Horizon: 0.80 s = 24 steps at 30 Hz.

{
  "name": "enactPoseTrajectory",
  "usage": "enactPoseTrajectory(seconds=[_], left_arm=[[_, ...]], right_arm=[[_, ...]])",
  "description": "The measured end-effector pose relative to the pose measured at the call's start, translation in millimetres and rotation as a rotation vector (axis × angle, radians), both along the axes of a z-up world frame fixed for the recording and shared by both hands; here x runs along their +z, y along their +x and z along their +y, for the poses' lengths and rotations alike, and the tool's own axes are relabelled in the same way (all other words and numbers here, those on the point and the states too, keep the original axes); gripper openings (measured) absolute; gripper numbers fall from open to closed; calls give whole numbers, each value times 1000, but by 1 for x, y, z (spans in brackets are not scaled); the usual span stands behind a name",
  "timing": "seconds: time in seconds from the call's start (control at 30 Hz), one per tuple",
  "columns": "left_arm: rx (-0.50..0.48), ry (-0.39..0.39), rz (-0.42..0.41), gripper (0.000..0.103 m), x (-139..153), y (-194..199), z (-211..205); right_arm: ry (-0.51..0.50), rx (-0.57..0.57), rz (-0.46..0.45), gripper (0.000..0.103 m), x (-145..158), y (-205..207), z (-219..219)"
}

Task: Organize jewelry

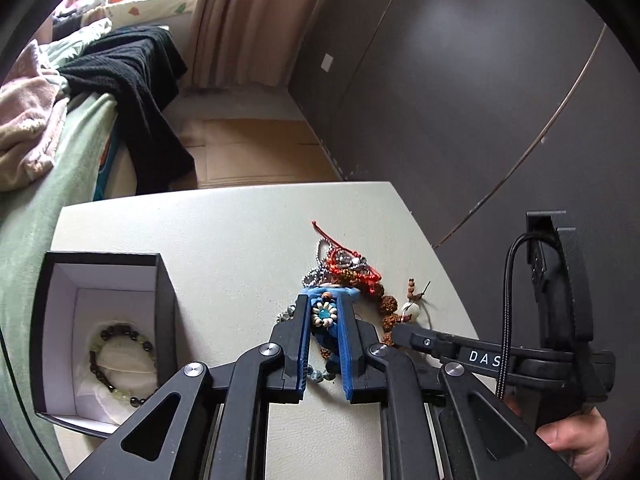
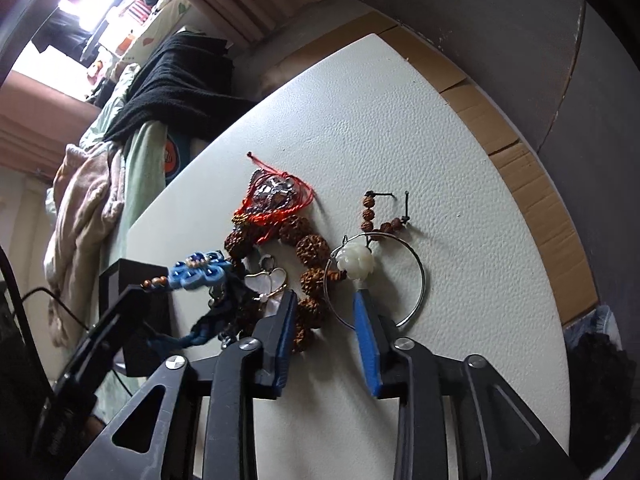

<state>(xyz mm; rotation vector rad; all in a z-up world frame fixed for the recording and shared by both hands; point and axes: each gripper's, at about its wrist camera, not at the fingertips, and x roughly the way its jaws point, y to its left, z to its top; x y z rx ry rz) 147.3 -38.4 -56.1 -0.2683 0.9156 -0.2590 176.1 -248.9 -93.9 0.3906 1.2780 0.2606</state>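
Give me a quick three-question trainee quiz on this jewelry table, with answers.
1. True or false: the box is empty.
2. What does the left gripper grip? A. a watch B. the blue knot C. a spoon
3. Fill in: the right gripper has its jaws ____.

Key: 1 false, a bracelet lies inside; 2 B; 3 open.

Black garment (image 1: 132,80) draped over bed edge — pink curtain (image 1: 240,20) behind.
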Motion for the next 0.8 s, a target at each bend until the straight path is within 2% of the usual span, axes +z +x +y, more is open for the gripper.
enactPoseTrajectory(seconds=[0.1, 0.2, 0.23, 0.5, 0.63, 0.67, 0.73, 0.8], left_arm=[[9, -6, -12, 13, 5, -4, 5], [17, -13, -20, 13, 9, -8, 9], [20, -13, -24, 13, 10, -9, 11], [41, -20, -53, 13, 22, -24, 22], [62, -30, -74, 13, 30, -33, 34], [66, -33, -77, 13, 31, -34, 36], [74, -38, -78, 13, 32, -37, 40], [79, -40, -78, 13, 32, -38, 44]], right_arm=[[21, 10, -7, 12, 2, -4, 0], [40, 2, -11, 11, 2, -7, -1], [54, -3, -16, 4, 2, -8, -3], [168, -44, -62, 2, 17, -21, -20], [249, -39, -114, 2, 30, -28, -23], [253, -36, -125, 2, 34, -30, -23], [193, -33, -151, 2, 40, -32, -21], [154, -32, -124, 2, 36, -30, -18]])
